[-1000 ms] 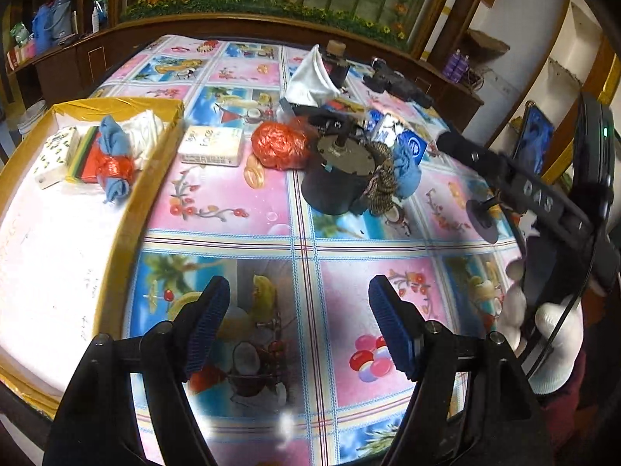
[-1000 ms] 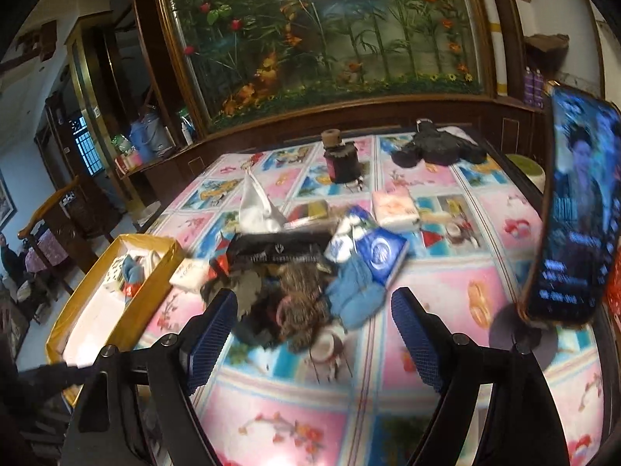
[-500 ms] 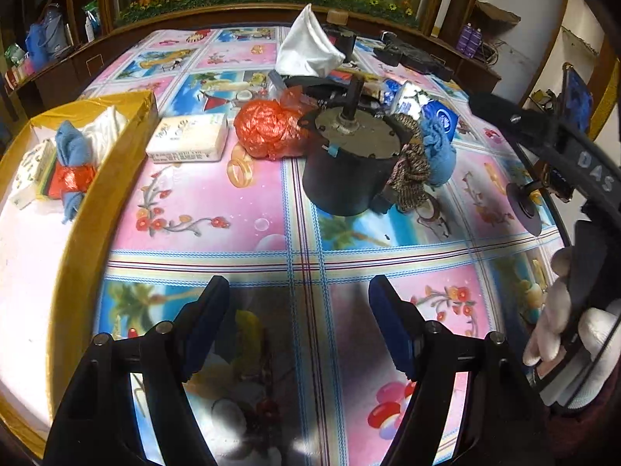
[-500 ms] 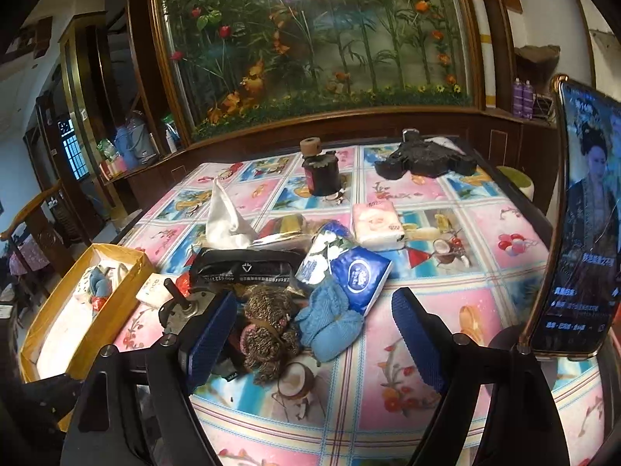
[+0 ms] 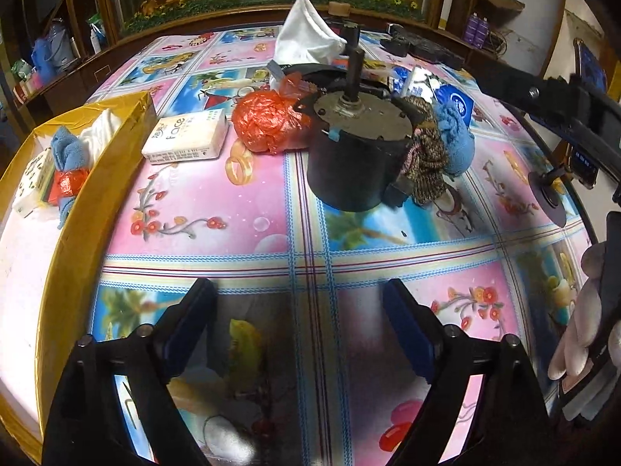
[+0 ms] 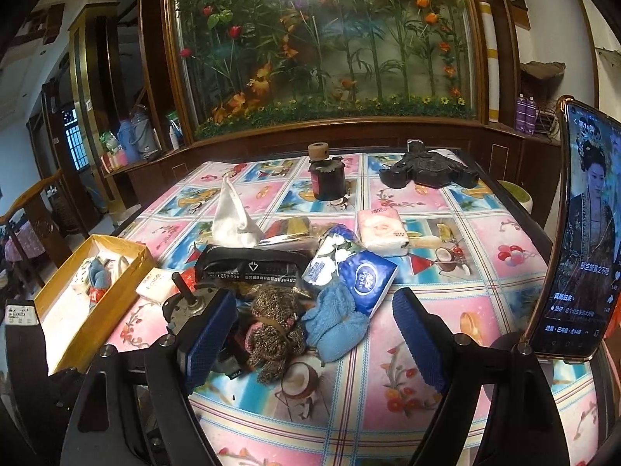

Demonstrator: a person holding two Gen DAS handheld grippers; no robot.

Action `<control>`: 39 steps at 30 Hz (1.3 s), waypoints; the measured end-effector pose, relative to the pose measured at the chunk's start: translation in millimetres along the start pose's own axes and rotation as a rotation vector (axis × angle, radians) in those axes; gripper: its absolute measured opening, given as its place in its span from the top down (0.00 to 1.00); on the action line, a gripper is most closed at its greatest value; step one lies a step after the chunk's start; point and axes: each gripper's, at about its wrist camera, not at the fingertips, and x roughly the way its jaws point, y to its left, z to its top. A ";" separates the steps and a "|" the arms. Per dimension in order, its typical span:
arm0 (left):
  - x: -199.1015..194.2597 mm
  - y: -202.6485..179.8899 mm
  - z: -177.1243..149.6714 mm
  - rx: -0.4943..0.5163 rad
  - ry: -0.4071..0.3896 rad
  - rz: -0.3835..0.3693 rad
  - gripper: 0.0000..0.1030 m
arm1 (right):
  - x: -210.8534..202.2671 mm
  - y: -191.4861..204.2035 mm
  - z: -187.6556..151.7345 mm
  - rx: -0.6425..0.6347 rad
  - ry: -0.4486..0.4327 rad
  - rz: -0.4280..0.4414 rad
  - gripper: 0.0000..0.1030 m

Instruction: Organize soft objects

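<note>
While its jaws are opening over bare table (image 5: 217, 209), nothing between them, the left gripper (image 5: 299, 334) is hovering near the black motor (image 5: 357, 155). The right gripper (image 6: 314, 334) is holding its jaws spread, empty, before the brown knit (image 6: 275, 326) and blue cloth (image 6: 337, 326). The yellow box (image 6: 97, 303) is sitting far left.

Patterned table (image 5: 202, 209), tissue packs (image 5: 185, 141), yellow box (image 5: 77, 209)

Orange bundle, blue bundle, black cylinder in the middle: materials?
Orange bundle: thin crinkled plastic film, glossy, by its creases. Blue bundle: knit or terry fabric, matte, looped texture. Black cylinder: hard, likely metal motor; dull grey riveted top, protruding shaft.
</note>
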 end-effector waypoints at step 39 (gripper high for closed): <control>-56.8 109.6 32.1 -0.226 -0.167 0.006 0.01 | 27.2 9.1 -3.9 -0.070 0.062 -0.052 0.18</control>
